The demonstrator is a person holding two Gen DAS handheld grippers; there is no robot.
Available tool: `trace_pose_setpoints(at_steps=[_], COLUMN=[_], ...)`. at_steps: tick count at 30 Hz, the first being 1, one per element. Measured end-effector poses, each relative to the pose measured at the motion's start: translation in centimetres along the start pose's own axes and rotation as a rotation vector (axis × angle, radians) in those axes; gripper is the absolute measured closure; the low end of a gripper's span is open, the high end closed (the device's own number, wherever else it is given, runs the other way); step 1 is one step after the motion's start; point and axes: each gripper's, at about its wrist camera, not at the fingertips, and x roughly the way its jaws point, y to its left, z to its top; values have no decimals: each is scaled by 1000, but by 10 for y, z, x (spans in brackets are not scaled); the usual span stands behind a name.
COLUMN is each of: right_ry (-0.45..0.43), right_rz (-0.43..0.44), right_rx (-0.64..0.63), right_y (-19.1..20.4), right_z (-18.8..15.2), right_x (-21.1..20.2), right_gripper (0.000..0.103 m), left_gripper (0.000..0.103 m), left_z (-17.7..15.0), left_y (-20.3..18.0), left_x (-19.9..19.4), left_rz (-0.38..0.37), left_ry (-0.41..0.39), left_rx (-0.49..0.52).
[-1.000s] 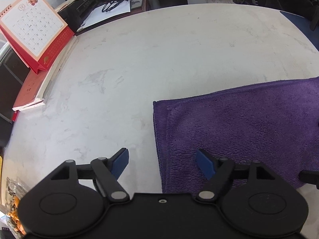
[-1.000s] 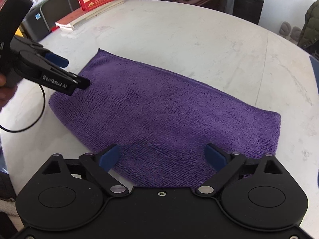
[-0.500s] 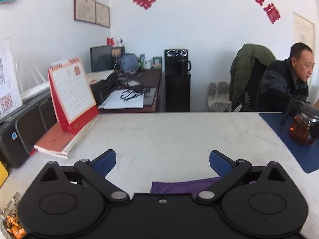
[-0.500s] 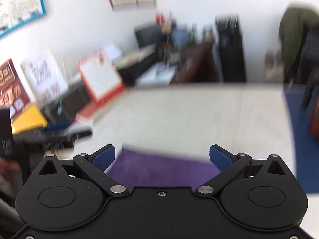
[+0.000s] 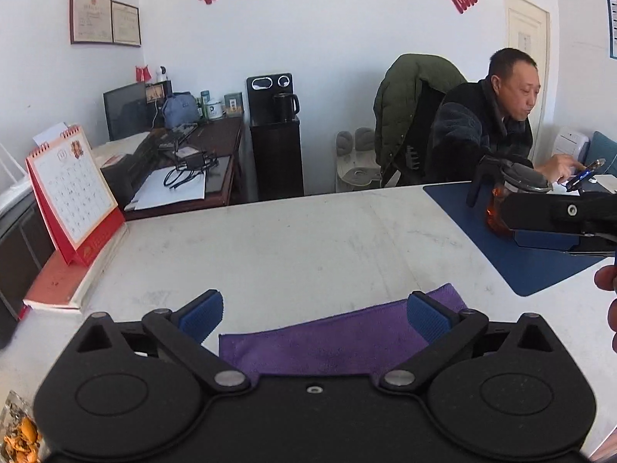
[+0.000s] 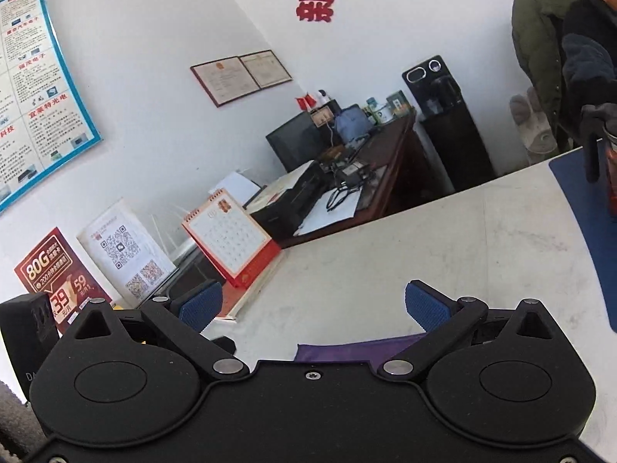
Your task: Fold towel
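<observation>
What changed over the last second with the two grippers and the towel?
Both grippers tipped up from looking down at the purple towel to looking level across the room; only its far strip shows now. The left gripper and right gripper kept their jaws open and took hold of nothing. The towel stayed flat on the white table, and the calendar stayed put.

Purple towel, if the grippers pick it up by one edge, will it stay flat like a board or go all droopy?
Probably droopy: the purple towel looks like soft, fuzzy cloth lying limp and flat on the white table. It likely weighs little, being thin. Its nap should give the blue pads decent grip.
</observation>
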Motion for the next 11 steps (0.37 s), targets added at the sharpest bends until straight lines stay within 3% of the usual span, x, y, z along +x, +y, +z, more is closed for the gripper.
trace_pose_setpoints(at_steps=[11], right_ry=[62], right_rz=[-129], right_rx=[16], right_y=[-16], right_z=[-25], right_x=[-4], right_gripper=[0], left_gripper=[1], left_z=[-9], left_y=[12], left_x=[27], left_rz=[55], left_ry=[166], left_rx=[-212])
